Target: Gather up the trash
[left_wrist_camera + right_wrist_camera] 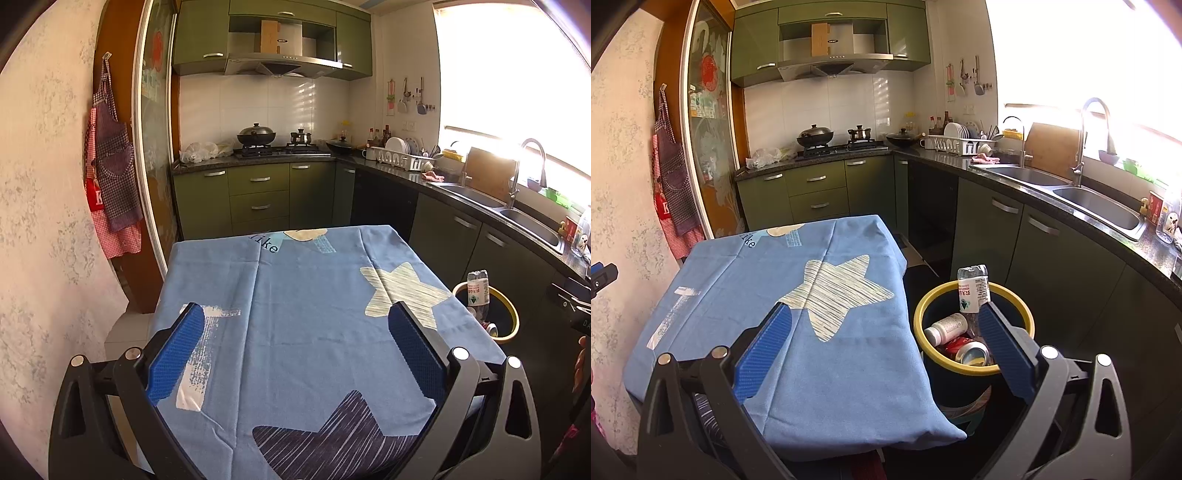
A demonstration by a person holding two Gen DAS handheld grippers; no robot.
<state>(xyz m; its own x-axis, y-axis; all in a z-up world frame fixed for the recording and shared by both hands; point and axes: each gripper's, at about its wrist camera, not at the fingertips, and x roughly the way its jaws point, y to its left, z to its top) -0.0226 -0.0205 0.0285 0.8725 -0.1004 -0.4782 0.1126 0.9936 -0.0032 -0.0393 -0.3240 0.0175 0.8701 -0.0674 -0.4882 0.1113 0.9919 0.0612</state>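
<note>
A yellow-rimmed dark trash bin (1012, 299) stands on the floor right of the table; it also shows in the left wrist view (511, 314). In it stand a crushed clear plastic bottle (973, 290), a white pill bottle (945, 328) and a red soda can (971, 352). The bottle also shows in the left wrist view (477, 290). My right gripper (884, 317) is open and empty, over the table's right edge beside the bin. My left gripper (297, 317) is open and empty above the blue star-print tablecloth (295, 302).
Green kitchen cabinets (258, 195) and a stove with pans (256, 134) stand behind the table. A counter with a double sink (1089, 199) and dish rack (955, 142) runs along the right. Aprons (110, 166) hang on the left wall.
</note>
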